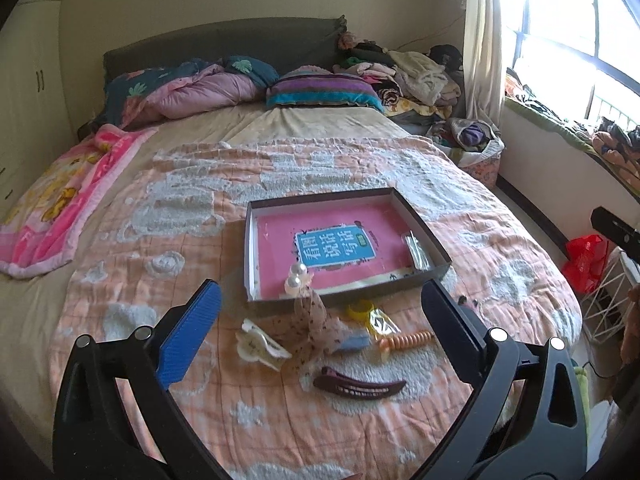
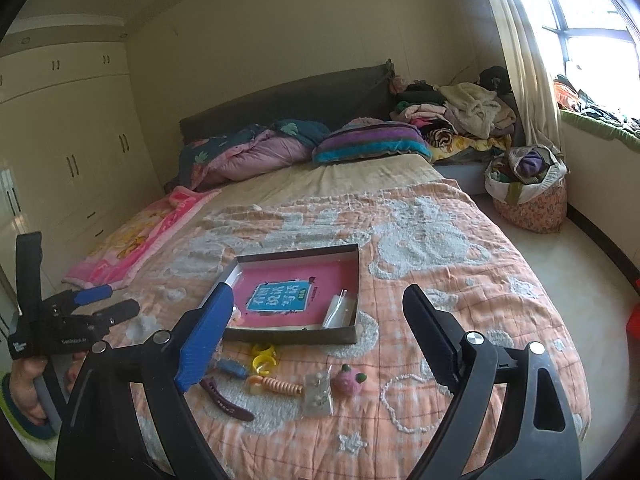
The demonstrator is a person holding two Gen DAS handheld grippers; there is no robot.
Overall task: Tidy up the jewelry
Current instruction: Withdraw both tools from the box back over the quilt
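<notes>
On the peach quilt point(image 1: 400, 168) near the bed's foot edge, the left gripper point(image 1: 320, 312) gapes wide and empty; white claw clip point(image 1: 260, 346), dark barrette point(image 1: 358, 386) lying crosswise, orange spiral clip point(image 1: 408, 338) likewise; the shallow box point(image 1: 420, 282) sits behind them, long axis across the bed; its bagged item point(image 1: 416, 250) is indistinct; right gripper point(image 2: 320, 332) wide, empty; bright window at right.

Daylight pours in from the window point(image 1: 568, 20) at the upper right of both views and blows out to white glare there, while the bed point(image 2: 420, 248) lies in soft, even brightness with only faint shadows. Fisheye distortion bends the walls and darkens the corners to black. Focus is fair at centre, softer toward the edges.
</notes>
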